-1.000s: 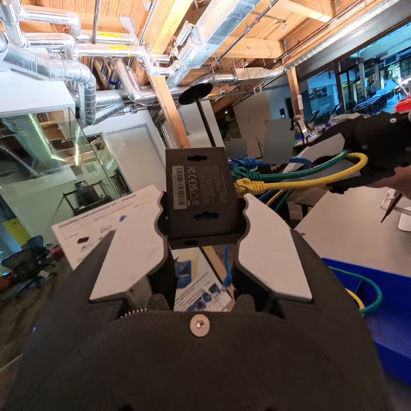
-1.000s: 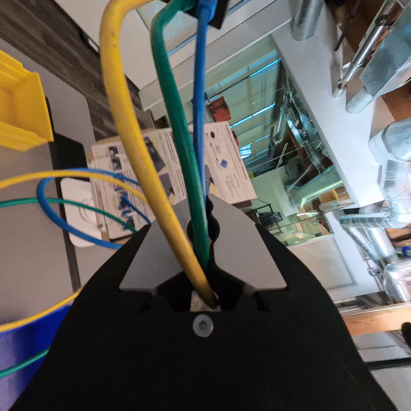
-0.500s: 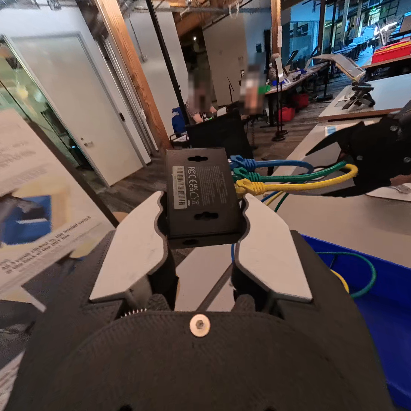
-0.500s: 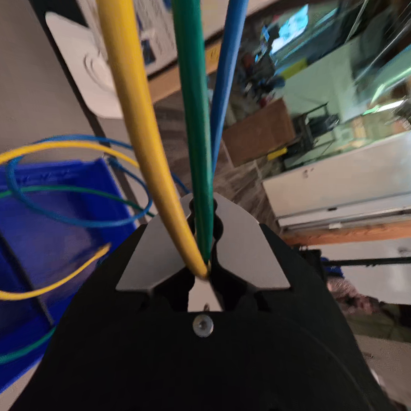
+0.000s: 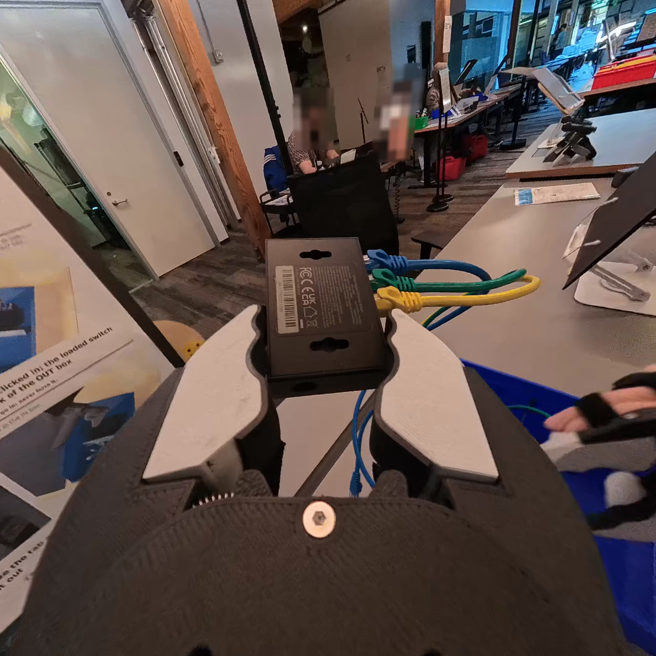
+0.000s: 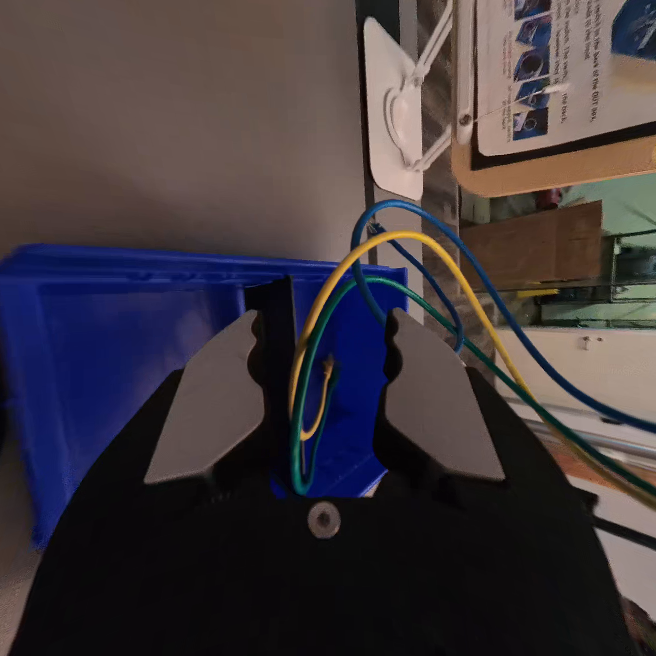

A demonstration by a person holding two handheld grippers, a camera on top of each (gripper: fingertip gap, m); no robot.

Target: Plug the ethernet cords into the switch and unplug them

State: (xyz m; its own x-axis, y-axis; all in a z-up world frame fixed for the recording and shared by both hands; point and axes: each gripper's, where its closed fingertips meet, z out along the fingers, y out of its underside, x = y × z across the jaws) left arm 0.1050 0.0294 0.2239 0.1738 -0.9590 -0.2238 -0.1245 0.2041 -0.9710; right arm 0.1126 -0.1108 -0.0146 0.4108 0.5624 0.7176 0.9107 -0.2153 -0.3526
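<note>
— Black switch [image 5: 321, 312]: why is it held underside up, above the worktop [image 5: 525, 319]?

— It is clamped by the left gripper [image 5: 321, 346] so the blue [image 5: 426, 264], green [image 5: 451, 285] and yellow [image 5: 461, 299] cords, all seated, are kept reachable on its right side.

— And the right gripper [image 6: 324, 349]?

— It is spread wide and empty over the blue bin [image 6: 124, 319], where slack cord is looped. Free room is judged to lie right of the plugs; the bin sits by the worktop edge.

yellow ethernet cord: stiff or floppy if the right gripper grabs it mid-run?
Probably floppy: the yellow cord arcs loosely and droops into the blue bin. Likely springy too, since it leaves the switch in a smooth bend, not a kink. Pulling it may tug the switch.
</note>
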